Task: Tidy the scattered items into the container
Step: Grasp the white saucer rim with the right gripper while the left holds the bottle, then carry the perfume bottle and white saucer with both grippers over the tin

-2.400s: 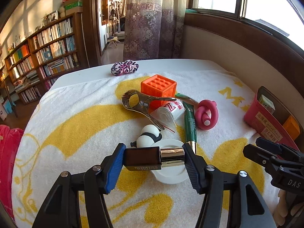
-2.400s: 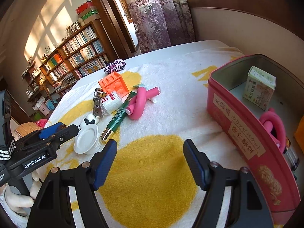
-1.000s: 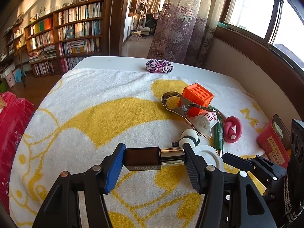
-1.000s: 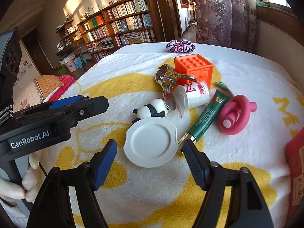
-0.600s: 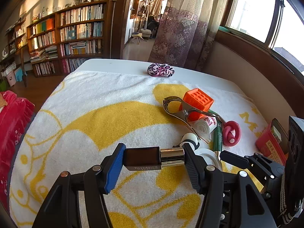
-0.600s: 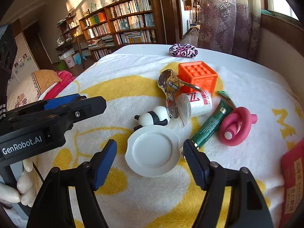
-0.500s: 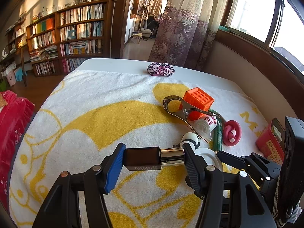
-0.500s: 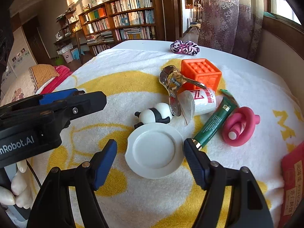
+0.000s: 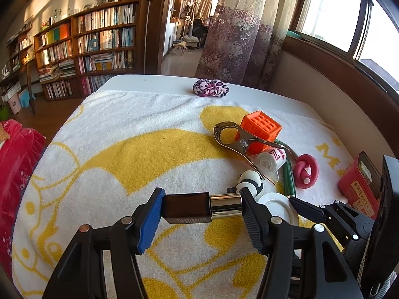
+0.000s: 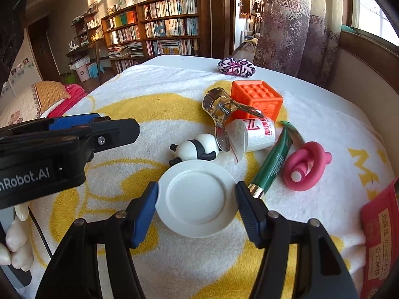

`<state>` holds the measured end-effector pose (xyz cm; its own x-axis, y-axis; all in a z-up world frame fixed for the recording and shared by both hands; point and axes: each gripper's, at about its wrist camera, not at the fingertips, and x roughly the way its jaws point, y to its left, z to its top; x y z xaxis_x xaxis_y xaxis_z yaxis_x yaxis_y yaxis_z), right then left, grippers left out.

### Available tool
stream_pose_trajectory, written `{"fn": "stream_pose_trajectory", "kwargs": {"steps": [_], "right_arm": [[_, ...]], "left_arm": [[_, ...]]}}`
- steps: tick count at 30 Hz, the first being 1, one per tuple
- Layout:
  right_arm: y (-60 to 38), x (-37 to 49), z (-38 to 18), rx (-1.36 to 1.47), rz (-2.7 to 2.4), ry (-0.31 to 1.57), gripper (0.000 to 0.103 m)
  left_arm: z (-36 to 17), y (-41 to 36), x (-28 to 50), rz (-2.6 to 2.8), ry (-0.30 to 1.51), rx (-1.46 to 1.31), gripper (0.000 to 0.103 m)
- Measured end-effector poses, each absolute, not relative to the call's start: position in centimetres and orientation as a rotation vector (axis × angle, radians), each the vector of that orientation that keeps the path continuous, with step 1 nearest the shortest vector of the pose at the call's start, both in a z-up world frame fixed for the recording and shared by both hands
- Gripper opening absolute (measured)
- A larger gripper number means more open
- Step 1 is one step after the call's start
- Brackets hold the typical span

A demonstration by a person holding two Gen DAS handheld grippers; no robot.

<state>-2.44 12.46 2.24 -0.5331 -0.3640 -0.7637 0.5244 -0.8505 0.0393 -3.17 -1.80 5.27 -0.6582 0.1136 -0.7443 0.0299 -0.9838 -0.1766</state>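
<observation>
Sunlit bookshelves, patterned curtain, windows, wooden floor

Towel covers bench. Plate lies on towel between right gripper jaws. Panda figure just behind plate. Clip and cup behind panda, cube behind them. Tube right of plate, ring toy right of tube. Tin at far right. Scrunchie on bare bench, beyond towel.

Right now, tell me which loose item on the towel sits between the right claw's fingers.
The round white plastic saucer; the right claw straddles its rim, unlike the panda figurine beyond.
</observation>
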Motion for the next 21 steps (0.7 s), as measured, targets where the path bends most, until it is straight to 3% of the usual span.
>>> {"fn": "stream_pose_trajectory", "kwargs": {"steps": [21], "right_arm": [[19.7, -0.5, 6.7, 1.017, -2.543, 0.042, 0.067]], "left_arm": [[5.0, -0.2, -3.0, 2.783, -0.205, -1.284, 0.062]]}}
